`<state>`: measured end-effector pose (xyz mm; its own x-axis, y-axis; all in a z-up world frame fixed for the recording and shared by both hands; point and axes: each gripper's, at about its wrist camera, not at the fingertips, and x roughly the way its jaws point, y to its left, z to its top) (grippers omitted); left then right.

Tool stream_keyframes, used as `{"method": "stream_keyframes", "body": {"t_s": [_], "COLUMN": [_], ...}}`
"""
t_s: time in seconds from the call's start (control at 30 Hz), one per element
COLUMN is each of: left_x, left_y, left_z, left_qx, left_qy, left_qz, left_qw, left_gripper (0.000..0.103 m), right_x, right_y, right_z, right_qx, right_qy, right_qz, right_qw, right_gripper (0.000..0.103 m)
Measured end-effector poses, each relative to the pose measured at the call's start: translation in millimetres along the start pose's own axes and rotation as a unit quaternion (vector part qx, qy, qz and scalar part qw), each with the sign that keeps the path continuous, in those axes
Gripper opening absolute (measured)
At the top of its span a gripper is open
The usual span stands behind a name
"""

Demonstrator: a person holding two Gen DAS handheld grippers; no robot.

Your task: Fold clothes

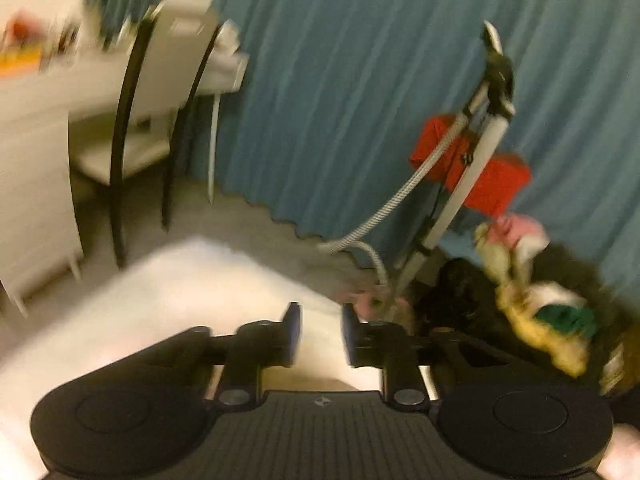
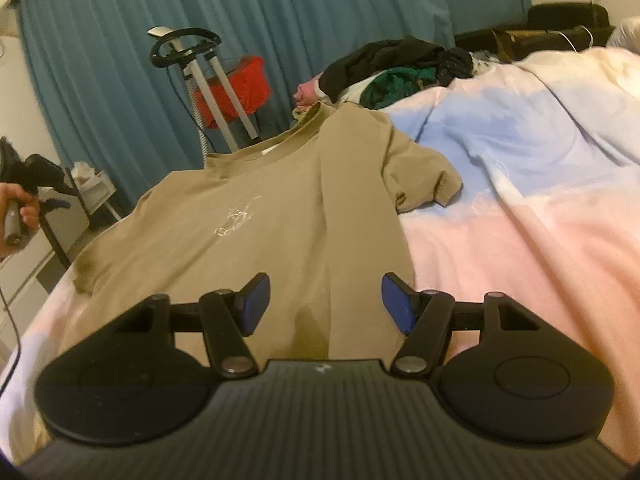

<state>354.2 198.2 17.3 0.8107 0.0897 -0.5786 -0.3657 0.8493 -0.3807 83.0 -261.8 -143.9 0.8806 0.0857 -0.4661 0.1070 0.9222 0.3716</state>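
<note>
honestly, the main risk is sitting with the left gripper: its view is smearing with blur and it is pointing off the bed's edge toward the floor, so a reach back in from there could be landing on the bedcover instead of the shirt. its jaws are standing partly apart with nothing between them. the right gripper is hovering over the lower part of the tan t-shirt, jaws standing wide and gripping nothing, so any pinch from here could be catching a single layer or dragging the hem crooked.

the t-shirt is lying flat, front up, on the near side of the bed, collar pointing away, one sleeve spreading toward the pink and blue cover. it is looking like soft, thin knit, with a long crease running down its middle and a pale print on the chest; such cloth is likely to be sliding on the fluffy cover beneath. beyond it, a heap of dark, green and yellow clothes is waiting in a loose tangle, and a garment steamer is standing against the pleated teal curtain.
</note>
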Motion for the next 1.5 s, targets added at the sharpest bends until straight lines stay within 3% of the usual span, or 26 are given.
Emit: {"method": "stream_keyframes", "body": {"t_s": [0.03, 0.07, 0.17, 0.33, 0.43, 0.5, 0.53, 0.57, 0.6, 0.67, 0.8, 0.93, 0.97, 1.03, 1.33, 1.5], "left_x": [-1.9, -3.7, -13.5, -16.5, -6.4, -1.8, 0.7, 3.0, 4.5, 3.8, -5.6, -2.6, -6.9, -20.4, -141.4, -205.7], "left_y": [10.8, 21.3, 51.6, 84.3, 77.6, 72.0, 69.9, 68.1, 67.3, 65.5, 52.6, 40.9, 37.4, 32.0, -15.4, -40.9], "left_z": [-6.3, -14.2, -52.0, -121.3, -130.6, -128.9, -127.6, -126.0, -123.2, -114.6, -99.1, -108.1, -111.1, -117.6, -158.1, -200.0], "left_qx": [-0.018, -0.033, -0.076, -0.157, -0.161, -0.165, -0.172, -0.181, -0.183, -0.162, -0.055, 0.019, 0.035, 0.068, 0.161, 0.208], "left_qy": [0.016, 0.035, 0.106, 0.169, 0.153, 0.125, 0.112, 0.099, 0.091, 0.073, 0.020, 0.039, 0.037, 0.033, 0.004, 0.002], "left_qz": [-0.016, -0.032, -0.084, -0.135, -0.120, -0.108, -0.094, -0.075, -0.061, -0.039, 0.002, 0.011, 0.012, 0.011, -0.078, -0.138], "left_qw": [0.9996, 0.9983, 0.9879, 0.9636, 0.9676, 0.9723, 0.9742, 0.9755, 0.9771, 0.9833, 0.9983, 0.9990, 0.9986, 0.9971, 0.9838, 0.9682], "left_gripper": [0.062, 0.066, 0.070, 0.072, 0.072, 0.063, 0.042, 0.010, 0.003, 0.002, 0.003, 0.016, 0.035, 0.058, 0.083, 0.084], "right_x": [-1.4, -2.5, -6.0, -11.0, -12.7, -12.3, -11.5, -11.2, -11.6, -12.3, -10.3, -6.9, -6.7, -7.9, -25.2, -41.8], "right_y": [0.3, 0.7, 0.3, 3.1, 4.7, 5.8, 6.7, 7.4, 7.6, 7.0, 1.7, -2.6, -3.7, -5.3, 5.5, 13.8], "right_z": [0.4, 0.4, 0.8, -0.5, -1.9, -2.1, -2.0, -1.8, -1.8, -1.9, 1.3, 4.1, 4.9, 7.2, 9.1, 6.2], "right_qx": [-0.002, -0.001, 0.005, 0.006, 0.004, 0.003, 0.003, 0.001, -0.001, -0.004, 0.005, 0.002, 0.004, 0.008, -0.030, -0.049], "right_qy": [0.000, -0.001, 0.000, 0.003, 0.003, 0.005, 0.006, 0.005, 0.003, 0.000, -0.005, -0.011, -0.012, -0.017, -0.048, -0.064], "right_qz": [0.003, 0.006, 0.014, 0.023, 0.022, 0.021, 0.021, 0.020, 0.019, 0.016, 0.018, 0.016, 0.015, 0.014, 0.015, 0.019], "right_qw": [1.000, 1.000, 1.000, 1.000, 1.000, 1.000, 1.000, 1.000, 1.000, 1.000, 1.000, 1.000, 1.000, 1.000, 0.998, 0.997], "right_gripper": [0.065, 0.065, 0.065, 0.065, 0.065, 0.065, 0.065, 0.065, 0.065, 0.065, 0.065, 0.065, 0.065, 0.065, 0.065, 0.065]}}
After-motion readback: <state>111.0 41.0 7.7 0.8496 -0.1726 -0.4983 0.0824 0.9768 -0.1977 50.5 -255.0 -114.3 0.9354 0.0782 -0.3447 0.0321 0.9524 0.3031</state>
